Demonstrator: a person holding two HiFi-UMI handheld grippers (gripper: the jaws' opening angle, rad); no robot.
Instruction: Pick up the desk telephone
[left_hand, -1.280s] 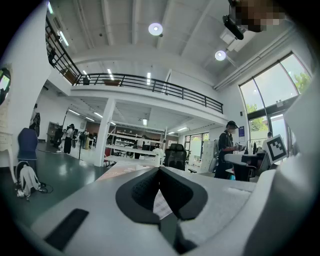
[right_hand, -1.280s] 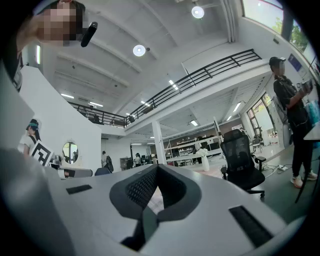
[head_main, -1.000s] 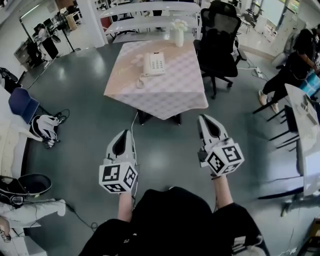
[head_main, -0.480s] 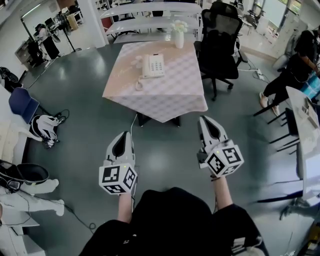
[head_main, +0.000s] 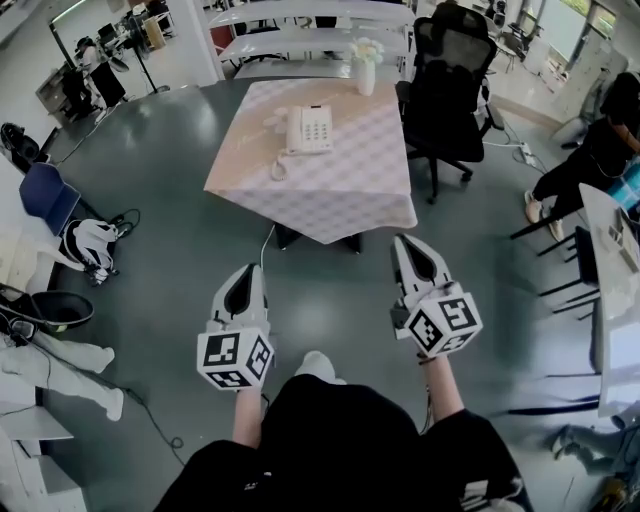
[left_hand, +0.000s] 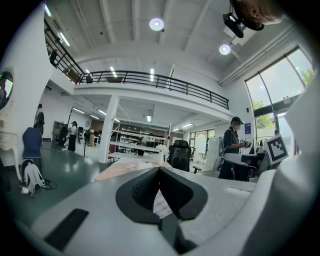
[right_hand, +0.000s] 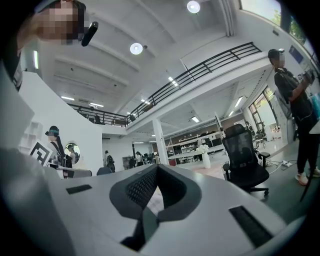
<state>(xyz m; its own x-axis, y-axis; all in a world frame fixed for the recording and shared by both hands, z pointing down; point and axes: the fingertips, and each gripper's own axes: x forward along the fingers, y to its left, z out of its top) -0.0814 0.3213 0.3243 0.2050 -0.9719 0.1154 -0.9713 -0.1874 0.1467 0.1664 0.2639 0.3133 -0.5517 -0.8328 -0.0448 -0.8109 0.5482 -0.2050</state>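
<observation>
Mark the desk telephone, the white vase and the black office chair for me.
desk telephone (head_main: 310, 129), head view, on its keypad.
white vase (head_main: 367, 80), head view, on the vase body below the flowers.
black office chair (head_main: 452, 50), head view, on its backrest.

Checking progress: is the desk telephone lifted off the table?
No, the desk telephone rests on the table, with the left tongs and right tongs well short of it.
</observation>
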